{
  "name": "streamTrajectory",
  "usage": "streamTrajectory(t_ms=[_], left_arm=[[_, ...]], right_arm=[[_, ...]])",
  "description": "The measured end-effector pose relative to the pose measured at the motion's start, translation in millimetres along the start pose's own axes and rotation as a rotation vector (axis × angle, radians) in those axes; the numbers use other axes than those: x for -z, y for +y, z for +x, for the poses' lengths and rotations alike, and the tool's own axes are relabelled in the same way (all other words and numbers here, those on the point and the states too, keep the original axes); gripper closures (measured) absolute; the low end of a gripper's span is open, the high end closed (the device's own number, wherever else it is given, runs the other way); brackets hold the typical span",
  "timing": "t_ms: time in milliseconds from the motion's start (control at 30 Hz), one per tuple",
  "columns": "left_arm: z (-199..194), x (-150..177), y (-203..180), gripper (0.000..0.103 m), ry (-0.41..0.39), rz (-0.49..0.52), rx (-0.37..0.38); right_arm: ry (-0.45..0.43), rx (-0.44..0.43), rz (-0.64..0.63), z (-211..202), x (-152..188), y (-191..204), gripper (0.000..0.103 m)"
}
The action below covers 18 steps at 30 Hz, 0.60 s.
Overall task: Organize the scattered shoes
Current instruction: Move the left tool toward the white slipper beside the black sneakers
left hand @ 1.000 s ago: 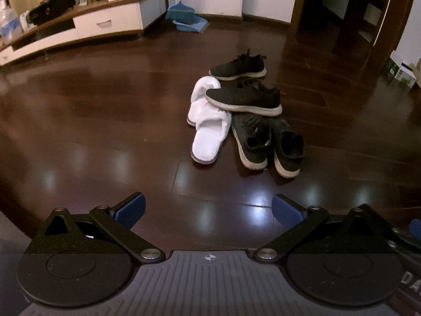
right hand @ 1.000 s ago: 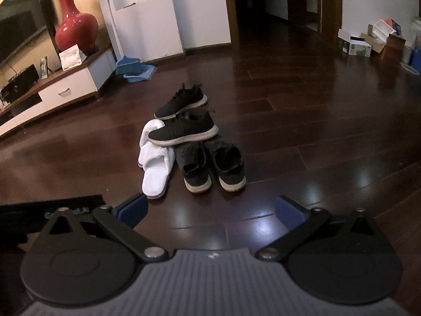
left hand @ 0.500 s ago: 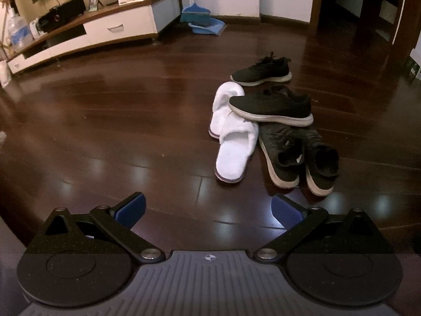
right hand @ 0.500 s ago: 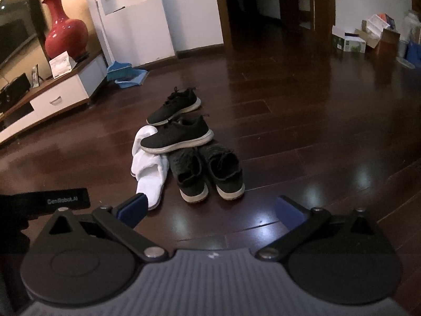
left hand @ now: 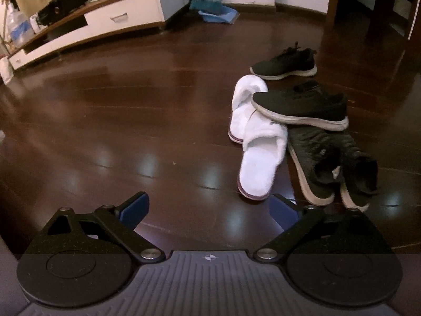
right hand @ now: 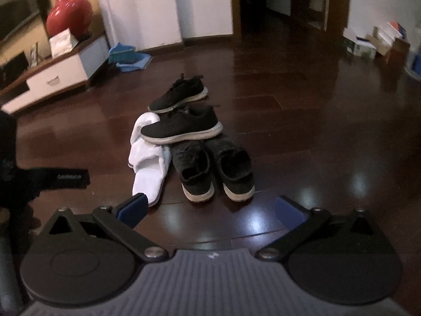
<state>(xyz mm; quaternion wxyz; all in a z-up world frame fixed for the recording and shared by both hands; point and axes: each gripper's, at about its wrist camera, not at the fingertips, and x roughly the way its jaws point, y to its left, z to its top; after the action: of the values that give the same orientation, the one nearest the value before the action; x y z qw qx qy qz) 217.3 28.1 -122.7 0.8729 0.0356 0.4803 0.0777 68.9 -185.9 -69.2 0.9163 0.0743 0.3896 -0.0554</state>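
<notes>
Nearest, both tools hang empty above the dark wood floor [left hand: 105,121]. Left gripper [left hand: 209,208]: fingers spread wide, nothing between. Right gripper [right hand: 210,206]: likewise spread, holding nothing.

Just beyond the fingertips, the shoes sit in one heap out in the middle of the floor, well away from its edges.
- Front white slipper [left hand: 260,163]: long axis runs near-to-far, open heel end toward the cameras, toe under the pile.
- Grey sneaker pair [right hand: 217,171]: side by side, touching, heels toward the cameras, toes pointing away under the shoe on top. The tidiest part of the lot.
- Black sneaker on top [left hand: 302,106]: long axis crosswise, toe to the left, lying over the grey toes and over the slippers.
- Rear white slipper [left hand: 244,97]: partly beneath the front one, angled a little off it.
- Far black sneaker [left hand: 285,63]: alone on the floor just behind the heap, crosswise, toe left, apart from its mate.

Progress, by judgement: still left. Black pair split and one stacked, slippers overlapping; only the grey pair reads as paired.

Far: TV cabinet [left hand: 105,21] along the wall, blue dustpan [left hand: 213,8].
</notes>
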Motion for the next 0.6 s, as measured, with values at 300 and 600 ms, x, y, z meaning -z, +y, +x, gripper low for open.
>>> streamTrajectory(t_ms=[300,600], left_arm=[[74,-18,-8,0.008,0.031,0.017,0.015],[138,-25,-19,0.012,0.068,0.002,0.05]], right_arm=[[0.06,-0.008,-0.053,63,-3,14,0.0],[0.088,-0.023,-0.04,111,-2,19,0.0]])
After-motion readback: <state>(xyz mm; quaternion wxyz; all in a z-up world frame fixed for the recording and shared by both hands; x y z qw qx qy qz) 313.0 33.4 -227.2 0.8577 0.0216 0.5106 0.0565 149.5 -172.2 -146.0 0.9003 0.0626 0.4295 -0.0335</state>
